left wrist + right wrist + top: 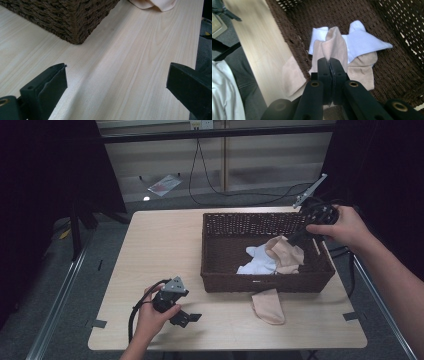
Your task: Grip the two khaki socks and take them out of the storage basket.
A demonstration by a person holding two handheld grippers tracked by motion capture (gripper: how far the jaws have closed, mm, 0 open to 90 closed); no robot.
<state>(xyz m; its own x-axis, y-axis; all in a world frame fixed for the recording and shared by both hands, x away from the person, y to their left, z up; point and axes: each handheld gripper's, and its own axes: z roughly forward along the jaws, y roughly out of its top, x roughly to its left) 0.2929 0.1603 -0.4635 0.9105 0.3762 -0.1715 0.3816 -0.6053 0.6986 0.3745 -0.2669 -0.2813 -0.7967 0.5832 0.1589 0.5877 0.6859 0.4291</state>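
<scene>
A brown wicker basket (250, 216) stands on the right half of the wooden table (160, 250). My right gripper (295, 239) reaches in over its right rim, shut on a beige sock (287, 254) that drapes down onto a white sock (260, 262) inside. In the right gripper view the jaws (329, 61) pinch the top of the beige sock (334, 42), with the white sock (362, 42) behind it. A second beige sock (269, 306) lies on the table against the basket's front wall. My left gripper (189, 319) rests open near the front left, its jaws (116, 72) wide apart over bare wood.
The basket's near corner (65, 20) stands ahead of the left gripper, with the loose beige sock (155, 3) farther off. Black cables (215, 190) run on the floor behind the table, and a plastic bag (164, 184) lies there. A metal clamp (310, 191) sticks up at the back right.
</scene>
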